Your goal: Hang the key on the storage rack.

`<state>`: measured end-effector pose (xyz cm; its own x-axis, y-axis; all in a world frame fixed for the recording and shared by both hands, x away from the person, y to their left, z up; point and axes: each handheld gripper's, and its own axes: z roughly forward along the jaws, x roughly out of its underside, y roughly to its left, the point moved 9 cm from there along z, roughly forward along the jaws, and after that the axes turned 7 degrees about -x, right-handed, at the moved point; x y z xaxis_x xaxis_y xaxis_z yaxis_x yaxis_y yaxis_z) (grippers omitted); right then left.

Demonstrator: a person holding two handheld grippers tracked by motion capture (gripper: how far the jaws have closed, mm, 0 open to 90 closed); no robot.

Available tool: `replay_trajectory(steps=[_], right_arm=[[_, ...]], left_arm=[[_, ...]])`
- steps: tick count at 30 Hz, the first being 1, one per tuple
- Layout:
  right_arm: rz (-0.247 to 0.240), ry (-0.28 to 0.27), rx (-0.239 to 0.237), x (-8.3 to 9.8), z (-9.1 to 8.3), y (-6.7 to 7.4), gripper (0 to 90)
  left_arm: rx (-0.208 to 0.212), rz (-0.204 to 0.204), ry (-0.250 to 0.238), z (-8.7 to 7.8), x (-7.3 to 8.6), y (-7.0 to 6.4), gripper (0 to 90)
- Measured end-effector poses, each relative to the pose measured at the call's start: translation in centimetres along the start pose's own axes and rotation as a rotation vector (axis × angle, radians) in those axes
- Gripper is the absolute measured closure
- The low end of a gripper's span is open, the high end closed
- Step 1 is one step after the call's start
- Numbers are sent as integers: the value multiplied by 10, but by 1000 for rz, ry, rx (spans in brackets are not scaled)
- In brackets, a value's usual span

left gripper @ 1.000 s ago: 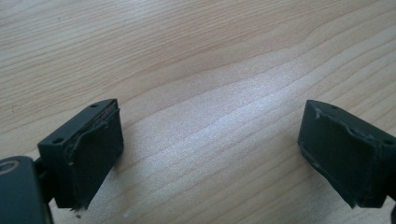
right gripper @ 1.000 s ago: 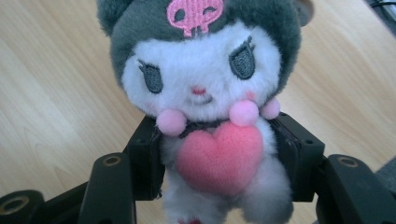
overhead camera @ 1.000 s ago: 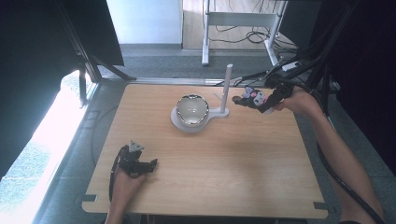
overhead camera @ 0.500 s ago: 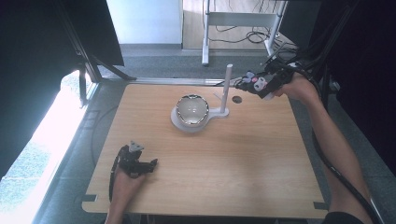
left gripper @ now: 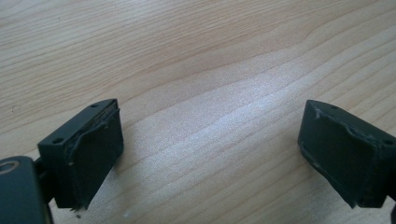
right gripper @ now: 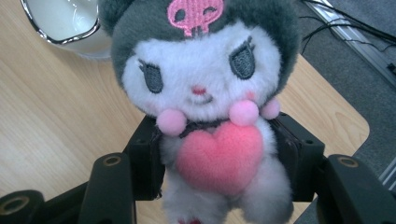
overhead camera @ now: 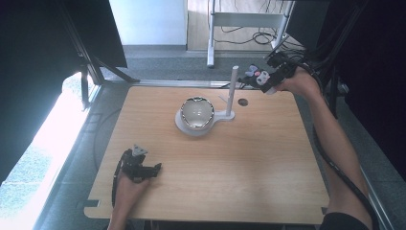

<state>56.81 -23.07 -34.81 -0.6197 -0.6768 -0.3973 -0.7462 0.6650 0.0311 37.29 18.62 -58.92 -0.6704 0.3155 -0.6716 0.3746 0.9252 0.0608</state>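
While one plush toy fills the right gripper, one bowl sits.

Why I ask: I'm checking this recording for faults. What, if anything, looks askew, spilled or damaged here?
Nothing stands out. The bowl sits upright on its white stand, nothing spilled on the table. The right gripper holds the plush toy squarely by its body. The left gripper is open over bare wood.

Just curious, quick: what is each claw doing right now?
Left gripper: open, holding nothing, over the table.
Right gripper: closed on a plush toy.
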Motion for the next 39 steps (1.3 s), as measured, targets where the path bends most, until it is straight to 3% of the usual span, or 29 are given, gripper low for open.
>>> replay_trajectory(steps=[10, 20, 31, 39], right_arm=[[-26, -8, -23, -11, 11, 14, 428], [-37, 32, -86, -6, 46, 32, 426], [-32, 54, -119, 7, 65, 35, 426], [-20, 65, -124, 19, 79, 29, 424]], left_arm=[[0, -2, -2, 0, 0, 0, 66], [-2, 0, -2, 0, 0, 0, 66], [-3, -1, -6, 0, 0, 0, 66], [-3, -1, -6, 0, 0, 0, 66]])
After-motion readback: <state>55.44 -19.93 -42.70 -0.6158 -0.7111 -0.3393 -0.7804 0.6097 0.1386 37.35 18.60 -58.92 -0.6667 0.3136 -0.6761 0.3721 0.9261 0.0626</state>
